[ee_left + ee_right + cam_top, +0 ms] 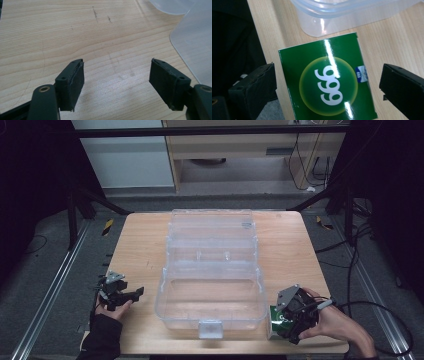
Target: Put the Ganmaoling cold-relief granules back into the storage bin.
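Lower right of the high view: the right gripper [289,319], jaws apart, hangs over a green box [327,82] marked "999", lying flat at the table's [140,245] near right edge; neither jaw touches it. Lower left: the left gripper [131,295], jaws apart, nothing between them, over bare wood. Centre: a clear plastic case [212,285], lid open and tilted back toward the frame's top.

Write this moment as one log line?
left gripper: open, over bare table | right gripper: open, straddling green box | clear case: open
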Demonstrator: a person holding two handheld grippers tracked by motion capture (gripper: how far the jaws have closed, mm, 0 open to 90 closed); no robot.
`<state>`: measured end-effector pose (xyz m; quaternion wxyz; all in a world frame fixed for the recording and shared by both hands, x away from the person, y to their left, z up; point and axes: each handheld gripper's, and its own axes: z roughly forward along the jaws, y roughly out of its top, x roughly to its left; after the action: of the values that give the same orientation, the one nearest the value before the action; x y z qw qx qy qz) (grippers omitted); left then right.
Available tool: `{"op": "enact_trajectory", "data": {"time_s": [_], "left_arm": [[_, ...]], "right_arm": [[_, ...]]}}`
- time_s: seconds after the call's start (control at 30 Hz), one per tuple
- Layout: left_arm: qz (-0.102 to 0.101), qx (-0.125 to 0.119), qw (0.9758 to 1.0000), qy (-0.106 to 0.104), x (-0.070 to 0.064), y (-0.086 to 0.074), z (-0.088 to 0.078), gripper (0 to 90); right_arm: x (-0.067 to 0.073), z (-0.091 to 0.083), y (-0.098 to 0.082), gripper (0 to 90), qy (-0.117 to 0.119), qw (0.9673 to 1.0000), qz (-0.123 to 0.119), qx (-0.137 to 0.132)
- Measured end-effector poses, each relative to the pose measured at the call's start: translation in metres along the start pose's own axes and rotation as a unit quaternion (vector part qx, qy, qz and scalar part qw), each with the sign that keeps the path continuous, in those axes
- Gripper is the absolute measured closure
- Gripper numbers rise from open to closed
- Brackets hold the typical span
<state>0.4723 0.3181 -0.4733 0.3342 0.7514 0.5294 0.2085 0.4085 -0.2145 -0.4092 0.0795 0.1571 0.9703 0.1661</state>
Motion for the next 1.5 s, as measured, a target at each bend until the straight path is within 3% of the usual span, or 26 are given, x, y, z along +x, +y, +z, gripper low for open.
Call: {"op": "enact_trajectory", "data": {"time_s": [0.57,0.93,1.5], "left_arm": [[0.001,0.001,1.0000,0.000,0.000,0.000,0.001,27.5],[0.000,0.000,1.0000,0.001,0.000,0.000,0.000,27.4],[0.001,0.000,1.0000,0.001,0.000,0.000,0.000,27.4]], "right_arm": [[-0.001,0.020,-0.002,2.0,0.009,0.9996,-0.014,0.021],[-0.001,0.030,0.002,3.9,0.015,0.9981,-0.028,0.053],[-0.005,0.034,-0.006,12.7,0.027,0.9977,-0.031,0.053]]}}
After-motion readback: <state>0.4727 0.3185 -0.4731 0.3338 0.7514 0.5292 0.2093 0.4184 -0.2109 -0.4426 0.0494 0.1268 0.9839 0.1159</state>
